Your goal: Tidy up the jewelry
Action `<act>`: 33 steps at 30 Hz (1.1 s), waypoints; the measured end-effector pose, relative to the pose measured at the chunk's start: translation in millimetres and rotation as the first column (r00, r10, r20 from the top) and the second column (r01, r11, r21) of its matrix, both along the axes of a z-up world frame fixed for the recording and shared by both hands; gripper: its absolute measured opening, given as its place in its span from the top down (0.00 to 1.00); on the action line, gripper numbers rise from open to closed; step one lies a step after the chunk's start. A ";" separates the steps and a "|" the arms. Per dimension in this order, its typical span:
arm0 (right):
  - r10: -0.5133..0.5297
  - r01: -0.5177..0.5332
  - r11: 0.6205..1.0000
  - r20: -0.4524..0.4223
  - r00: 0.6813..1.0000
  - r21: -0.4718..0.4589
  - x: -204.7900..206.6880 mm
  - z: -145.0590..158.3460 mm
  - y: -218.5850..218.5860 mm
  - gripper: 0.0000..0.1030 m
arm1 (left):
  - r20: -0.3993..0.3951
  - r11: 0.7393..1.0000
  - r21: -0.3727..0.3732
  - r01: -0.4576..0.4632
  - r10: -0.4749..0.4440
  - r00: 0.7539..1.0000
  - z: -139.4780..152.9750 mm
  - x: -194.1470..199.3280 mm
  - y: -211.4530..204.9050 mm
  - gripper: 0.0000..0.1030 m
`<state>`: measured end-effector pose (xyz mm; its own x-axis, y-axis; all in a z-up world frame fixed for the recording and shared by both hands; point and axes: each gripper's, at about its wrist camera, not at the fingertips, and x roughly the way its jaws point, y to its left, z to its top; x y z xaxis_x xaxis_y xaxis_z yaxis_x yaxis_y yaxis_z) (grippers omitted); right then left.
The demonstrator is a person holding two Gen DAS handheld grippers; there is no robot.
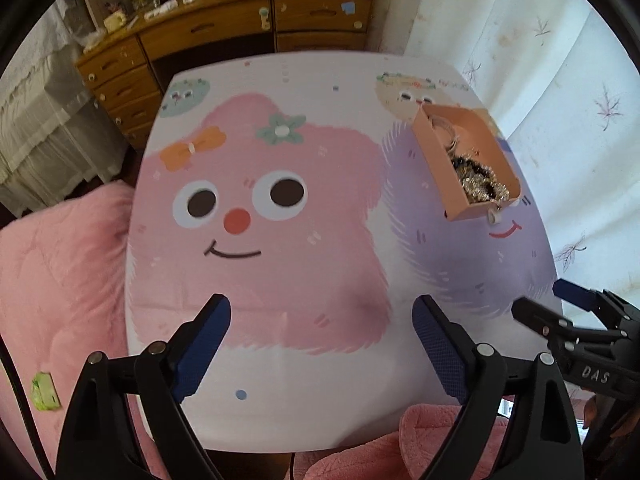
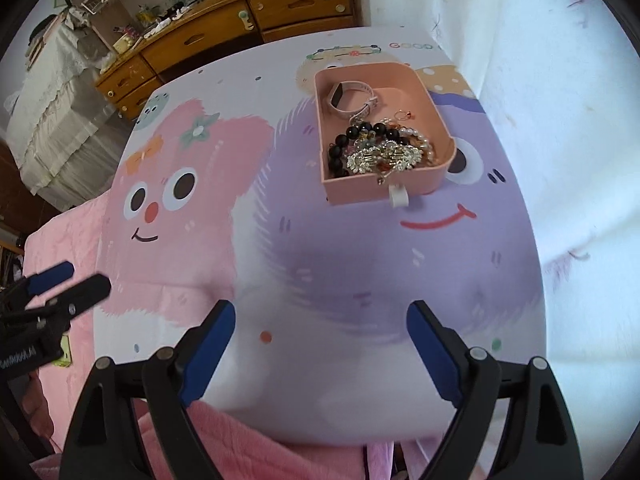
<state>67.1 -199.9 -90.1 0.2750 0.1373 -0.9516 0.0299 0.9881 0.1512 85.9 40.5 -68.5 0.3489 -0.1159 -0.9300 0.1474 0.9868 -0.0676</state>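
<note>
A pink open box (image 2: 416,186) with a white knob stands at the table's far right, and also shows in the left wrist view (image 1: 472,210). It holds a pink watch (image 2: 348,98), black bead bracelets (image 2: 340,148), a gold brooch pile (image 2: 384,158) and small rings (image 2: 402,114). My left gripper (image 1: 322,320) is open and empty over the near edge of the table. My right gripper (image 2: 322,322) is open and empty, near the front edge, well short of the box. Each gripper shows in the other's view: the right one (image 1: 548,300) and the left one (image 2: 76,276).
The table (image 1: 280,400) wears a cartoon-printed cloth. A pink quilt (image 1: 60,280) lies left of it with a small green packet (image 1: 45,392) on it. A wooden dresser (image 1: 224,36) stands behind. A white curtain (image 1: 560,80) hangs at the right.
</note>
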 end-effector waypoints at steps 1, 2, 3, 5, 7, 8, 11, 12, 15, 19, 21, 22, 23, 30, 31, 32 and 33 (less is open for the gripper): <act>0.006 -0.006 1.000 0.000 1.000 0.004 -2.3 5.3 2.0 0.14 | 0.016 1.000 -0.002 0.009 -0.009 1.000 5.4 1.2 -1.4 0.10; 0.019 -0.019 1.000 0.003 1.000 0.008 -3.8 12.4 4.5 0.14 | 0.037 1.000 0.002 0.026 -0.026 0.999 12.4 0.9 -2.5 0.09; 0.030 -0.030 0.999 0.003 1.000 0.011 -4.4 17.6 6.3 0.14 | 0.048 0.999 0.008 0.035 -0.035 0.998 17.2 1.9 -3.9 0.09; 0.056 -0.056 0.998 -0.002 0.998 0.026 -2.7 28.0 9.9 0.14 | 0.074 0.998 0.016 0.054 -0.055 0.996 28.7 2.8 -8.0 0.09; 0.069 -0.068 0.995 -0.013 0.998 0.068 0.0 39.9 9.3 0.14 | 0.096 0.997 0.022 0.071 -0.073 0.993 43.6 3.8 -13.6 0.09; 0.070 -0.068 0.994 -0.015 0.997 0.090 1.1 44.8 8.4 0.14 | 0.101 0.997 0.023 0.077 -0.079 0.992 49.5 4.7 -16.3 0.09; 0.078 -0.072 0.991 -0.050 0.996 0.112 2.9 59.9 5.4 0.14 | 0.084 0.995 0.033 0.098 -0.101 0.991 67.3 7.5 -29.0 0.09; 0.088 -0.081 0.992 -0.069 0.994 0.092 3.1 63.2 5.2 0.14 | 0.077 0.996 0.028 0.084 -0.086 0.993 72.9 7.0 -33.1 0.09; 0.091 -0.089 0.996 -0.107 0.990 0.024 -1.6 66.3 3.2 0.14 | 0.045 1.000 -0.007 0.019 -0.019 0.999 80.2 4.0 -41.6 0.09; 0.057 -0.054 0.998 -0.085 0.995 0.037 -10.5 76.0 -5.7 0.14 | 0.067 0.998 0.021 -0.057 0.056 0.996 83.7 -11.5 -53.6 0.09; 0.031 -0.031 0.999 -0.023 0.999 -0.005 -13.5 89.4 -11.1 0.14 | 0.085 0.995 0.068 -0.077 0.071 0.994 83.1 -22.2 -62.2 0.08; 0.026 -0.026 0.999 0.012 1.000 -0.038 -15.3 96.5 -12.3 0.14 | 0.084 0.994 0.078 -0.082 0.075 0.994 82.5 -25.8 -64.4 0.06; 0.028 -0.026 0.998 0.042 0.999 -0.053 -16.7 101.6 -12.8 0.14 | 0.086 0.993 0.083 -0.087 0.080 0.993 82.5 -27.7 -66.7 0.05; 0.103 -0.091 0.993 0.199 0.975 -0.069 -21.7 125.4 -11.7 0.07 | 0.174 0.978 0.094 -0.188 0.170 0.970 95.2 -37.8 -67.1 0.01; 0.102 -0.089 0.993 0.206 0.973 -0.072 -20.8 126.7 -13.1 0.00 | 0.175 0.975 0.097 -0.198 0.179 0.968 95.0 -37.0 -67.3 0.01; 0.099 -0.085 0.994 0.217 0.971 -0.073 -20.6 128.1 -15.2 0.00 | 0.176 0.973 0.101 -0.206 0.186 0.967 94.8 -36.6 -67.6 0.01; 0.098 -0.085 0.994 0.226 0.969 -0.069 -20.9 129.6 -17.9 0.00 | 0.175 0.972 0.107 -0.211 0.191 0.966 94.6 -36.1 -68.5 0.01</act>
<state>46.2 -217.8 39.5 0.4755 0.1186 -0.8717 -0.0898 0.9922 0.0860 49.9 -28.0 26.1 0.5009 0.0845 -0.8613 -0.0559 0.9963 0.0653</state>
